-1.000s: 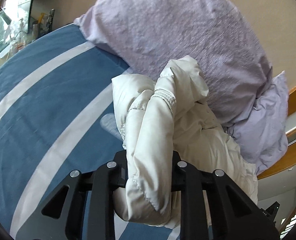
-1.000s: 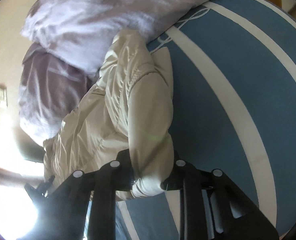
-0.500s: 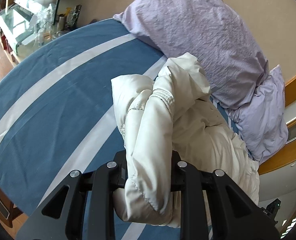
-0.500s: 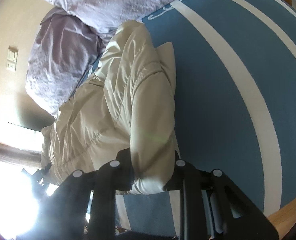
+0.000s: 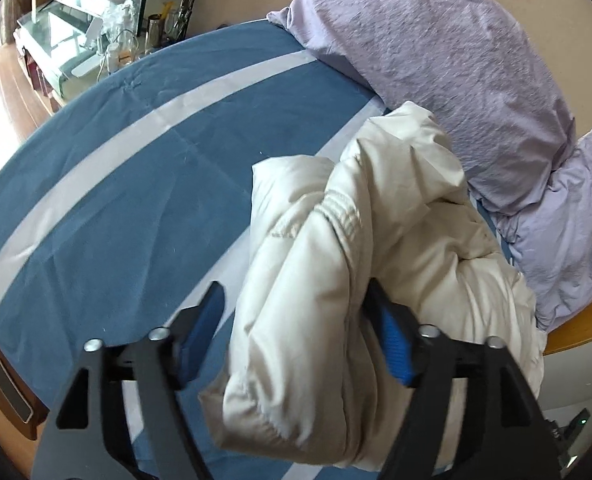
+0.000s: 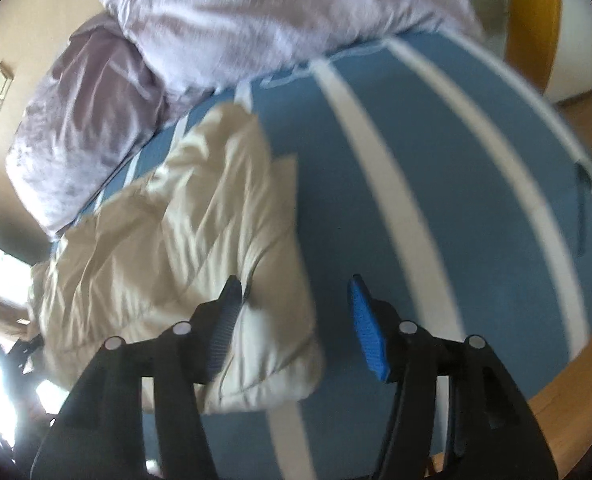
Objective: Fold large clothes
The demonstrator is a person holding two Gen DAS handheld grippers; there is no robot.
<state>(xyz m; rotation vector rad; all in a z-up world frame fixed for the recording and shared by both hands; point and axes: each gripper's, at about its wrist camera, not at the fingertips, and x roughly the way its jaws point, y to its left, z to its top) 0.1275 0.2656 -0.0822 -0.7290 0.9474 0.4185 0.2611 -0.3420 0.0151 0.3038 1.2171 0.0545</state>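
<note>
Tilting steeply down, both hand-held grippers [image 5: 296, 332] [image 6: 294, 312] seemingly released

The right wrist picture is blurry all over, so the folds of the cream jacket [image 6: 184, 240] look smeared. Left of the right gripper [image 6: 294, 300], bright window light washes out the corner. In the left wrist picture, the jacket [image 5: 336, 280] hides the bed [image 5: 136, 160] between the left gripper [image 5: 296, 300] fingers. The small things far off on the glass table [image 5: 68, 36] are too tiny to tell.
</note>
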